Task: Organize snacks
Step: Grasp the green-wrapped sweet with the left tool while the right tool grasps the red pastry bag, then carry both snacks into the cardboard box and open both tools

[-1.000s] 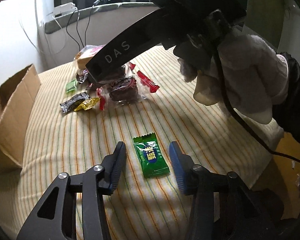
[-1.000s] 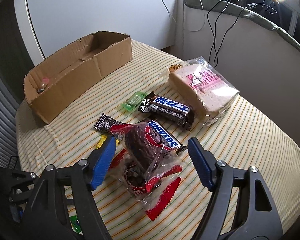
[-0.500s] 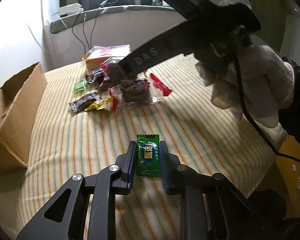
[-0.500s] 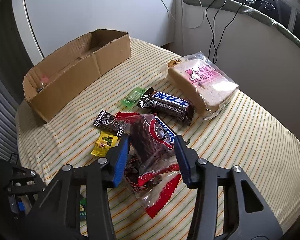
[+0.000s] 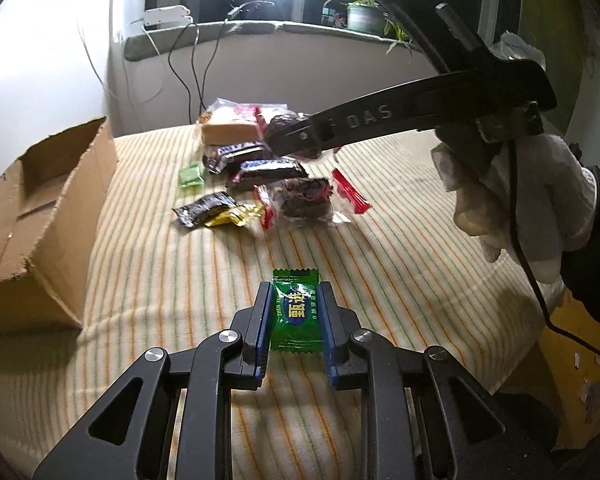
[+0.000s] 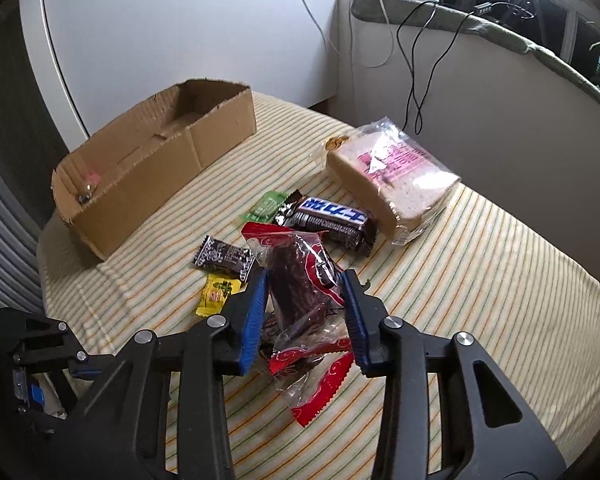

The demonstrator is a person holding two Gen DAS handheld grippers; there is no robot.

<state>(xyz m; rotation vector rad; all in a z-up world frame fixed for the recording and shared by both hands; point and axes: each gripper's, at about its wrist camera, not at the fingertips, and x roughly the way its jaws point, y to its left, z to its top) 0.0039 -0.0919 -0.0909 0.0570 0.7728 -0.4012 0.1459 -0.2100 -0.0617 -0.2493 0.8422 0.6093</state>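
at the lower centre of the left wrist view, a green candy packet (image 5: 297, 312) is being held between the narrowed jaws of the left gripper (image 5: 294, 328), its long axis running along the fingers. in the right wrist view, the right gripper (image 6: 302, 312) is being closed on a red-wrapped dark snack (image 6: 300, 276). the cardboard box (image 5: 40, 216) is lying at the left, nearer the left gripper.
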